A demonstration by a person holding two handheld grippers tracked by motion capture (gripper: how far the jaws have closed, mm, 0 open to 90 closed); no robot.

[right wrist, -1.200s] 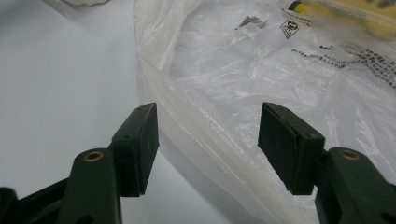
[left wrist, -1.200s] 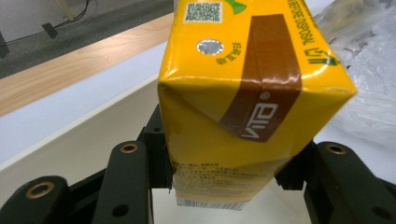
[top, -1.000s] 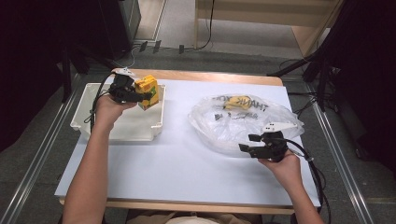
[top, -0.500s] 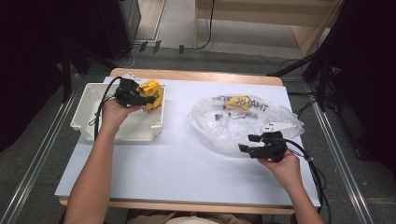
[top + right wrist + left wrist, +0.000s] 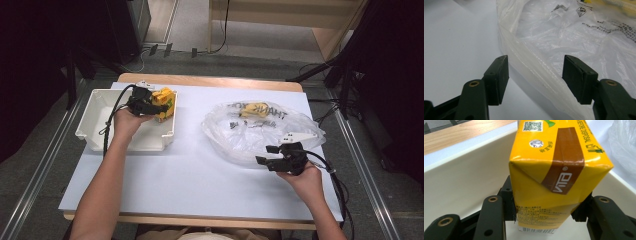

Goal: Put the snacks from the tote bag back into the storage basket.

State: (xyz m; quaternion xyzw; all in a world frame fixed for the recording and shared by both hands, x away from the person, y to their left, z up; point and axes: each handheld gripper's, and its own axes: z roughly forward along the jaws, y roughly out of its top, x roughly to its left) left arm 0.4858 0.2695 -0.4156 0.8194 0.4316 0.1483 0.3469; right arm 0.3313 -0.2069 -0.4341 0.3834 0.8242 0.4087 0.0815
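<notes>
A yellow drink carton with a brown stripe hangs tilted over the right end of the white tray. My left gripper is shut on it. In the left gripper view both pads press the sides of the carton, with the tray's inner wall behind it. My right gripper stands open at the near edge of a clear plastic bag. In the right gripper view the rolled rim of the bag passes between the right gripper's jaws, apart from both pads. Another yellow pack lies inside the bag.
A white sheet covers the wooden table, whose far edge shows bare. Metal rails run along the floor on both sides. Cables trail from each gripper and across the floor at the back.
My left hand has come down with the carton, lower into the tray near its right wall. The right hand and the bag have stayed put.
</notes>
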